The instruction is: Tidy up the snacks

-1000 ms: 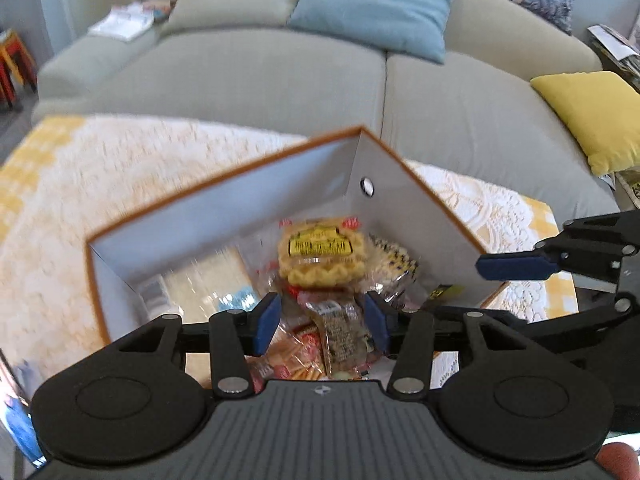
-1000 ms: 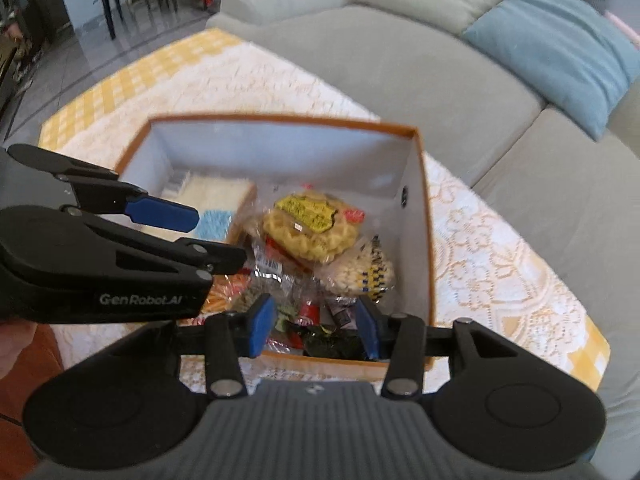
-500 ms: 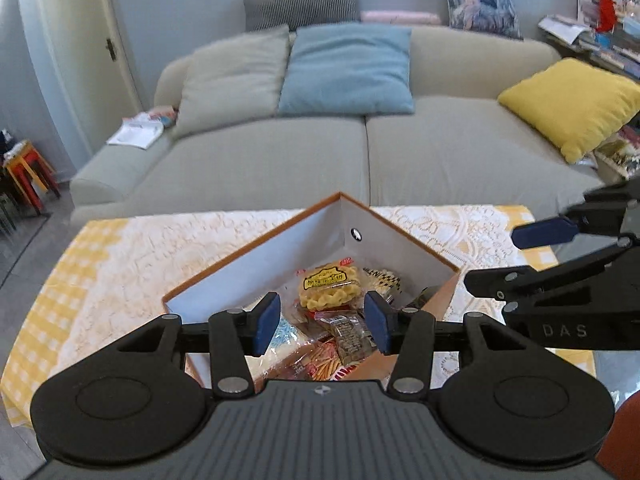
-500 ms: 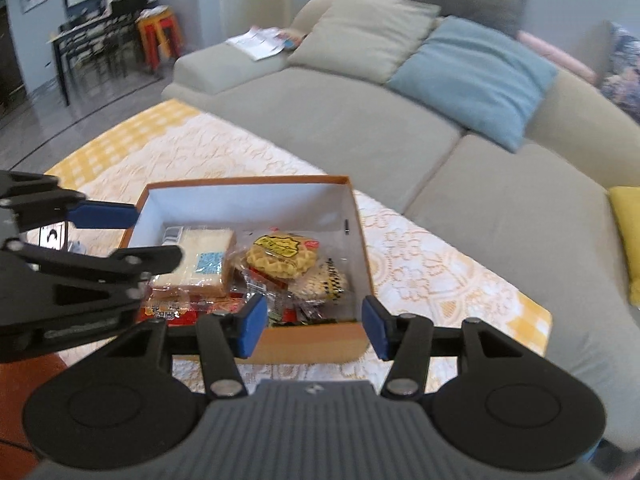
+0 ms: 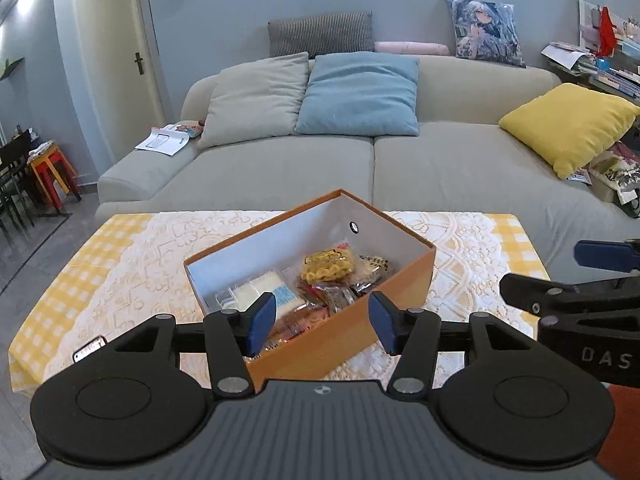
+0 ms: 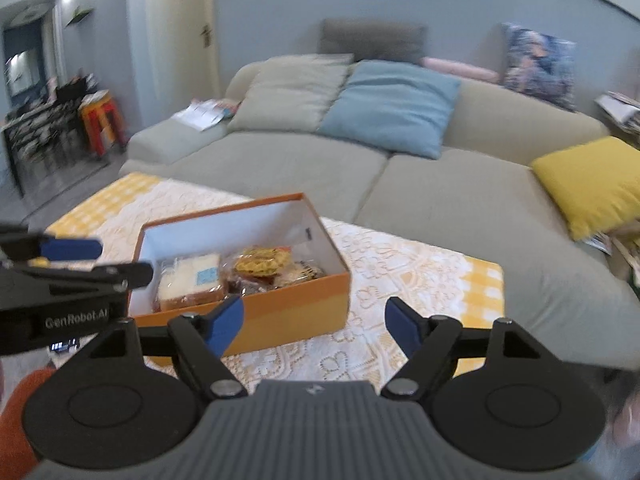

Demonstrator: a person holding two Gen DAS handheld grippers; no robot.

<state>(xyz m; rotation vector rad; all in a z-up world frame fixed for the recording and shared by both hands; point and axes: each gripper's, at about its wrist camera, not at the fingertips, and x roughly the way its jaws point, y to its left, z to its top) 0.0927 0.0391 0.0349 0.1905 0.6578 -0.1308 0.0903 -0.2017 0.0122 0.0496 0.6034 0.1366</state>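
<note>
Several wrapped snacks [image 5: 320, 284] lie packed in the orange box [image 5: 344, 332], mid-table on the lace cloth [image 5: 132, 264]. Yellow ruffled pack [image 5: 329, 267] sits at 12 o'clock in the pile, white bread pack [image 5: 260, 290] at 9 o'clock, reddish wrappers [image 5: 298, 322] at 6 o'clock by the near wall, and a striped pack [image 5: 372, 266] at 2 o'clock. No loose snack is visible on the cloth in either view.

Left gripper [image 5: 322, 322]: jaws opening, nothing between the pads; box only seen through the gap. Right gripper [image 6: 314, 324]: jaws opening wide, empty too, hanging at 5 o'clock of the box over bare cloth. Both are clear of the box and touch nothing. Right view is blurred, so fine wrapper detail is unreadable there.

Judgement: loading looks done or nearly so; the step in hand reads as a release and a pull clear. To do it well:
- let the jaws spread fully so no wrapper film snags on a pad
- keep the two grippers apart; they sit close side by side at the near edge
- if the box needs squaring, push on a long wall low down, since cardboard could slide or bunch the lace
- any re-pick: take a pack by a crimped end, lightly, as contents look crushable

Sofa [image 5: 280, 168] lies beyond, at 12 o'clock.
</note>
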